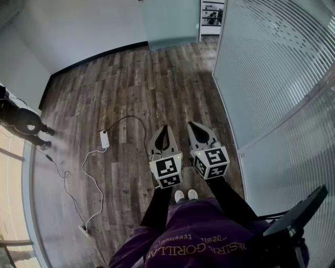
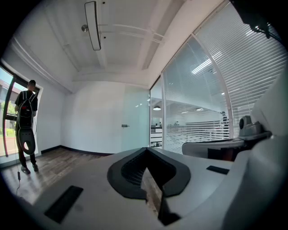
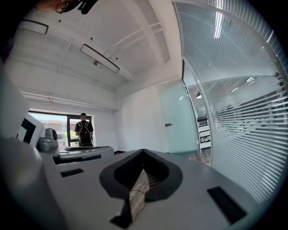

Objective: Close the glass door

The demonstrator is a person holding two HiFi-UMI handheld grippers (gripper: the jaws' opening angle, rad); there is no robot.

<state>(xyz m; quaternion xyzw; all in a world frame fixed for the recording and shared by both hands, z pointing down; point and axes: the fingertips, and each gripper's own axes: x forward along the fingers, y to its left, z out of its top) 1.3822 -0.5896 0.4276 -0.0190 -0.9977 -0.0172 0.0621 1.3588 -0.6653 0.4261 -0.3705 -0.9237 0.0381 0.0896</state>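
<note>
Side by side above the wood-plank floor (image 1: 131, 78), the left gripper (image 1: 164, 128) and right gripper (image 1: 191, 125) point ahead, fingers clenched together on nothing. At the room's far end, the frosted glass door (image 1: 170, 23) stands left of an open doorway (image 1: 212, 15) beside the striped glass partition (image 1: 261, 68).

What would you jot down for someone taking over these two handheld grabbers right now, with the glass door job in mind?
Left gripper: jaws shut, nothing in them.
Right gripper: jaws shut, nothing in them, held beside the left one.
Glass door: across the room, far from both grippers, apparently standing open beside the doorway. Its handle is untouched.
Done: nothing yet.
Left: cross the wooden floor, take the handle and close the door. Mind the cable lying on the floor to the left.
</note>
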